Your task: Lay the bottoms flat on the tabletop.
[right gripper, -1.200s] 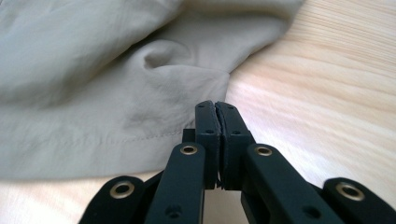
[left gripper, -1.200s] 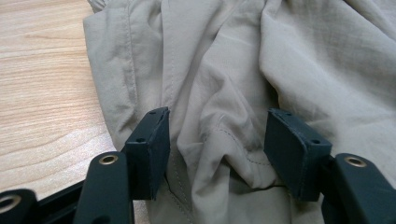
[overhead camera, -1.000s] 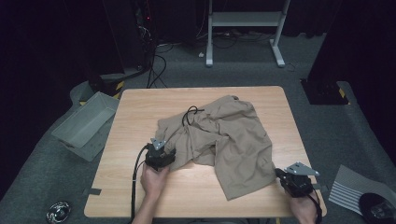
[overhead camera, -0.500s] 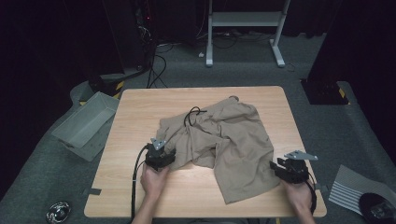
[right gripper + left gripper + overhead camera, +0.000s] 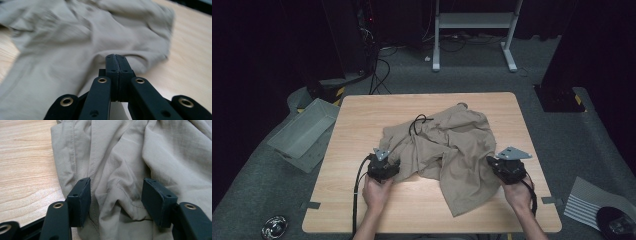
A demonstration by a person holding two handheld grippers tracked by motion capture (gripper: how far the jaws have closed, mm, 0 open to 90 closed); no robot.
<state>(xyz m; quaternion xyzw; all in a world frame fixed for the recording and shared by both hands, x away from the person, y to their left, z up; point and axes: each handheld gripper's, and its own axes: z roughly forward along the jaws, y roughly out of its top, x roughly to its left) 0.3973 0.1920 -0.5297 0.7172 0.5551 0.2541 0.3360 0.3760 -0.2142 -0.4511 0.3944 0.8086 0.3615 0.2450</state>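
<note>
Shorts of thin, creased khaki weave lie crumpled mid-counter, flattening hardly begun. Left gripper, at seven o'clock, has its fingers parted around a stitched hem fold; right gripper, at five o'clock, has just clenched, seemingly pinching the fabric's edge. Farther back, a black drawcord curls at eleven o'clock.

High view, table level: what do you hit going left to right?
Grey plastic bin on the floor → left gripper at the garment's left edge → crumpled beige cloth garment on the light wooden table → right gripper at its right edge → striped sheet on the floor.
</note>
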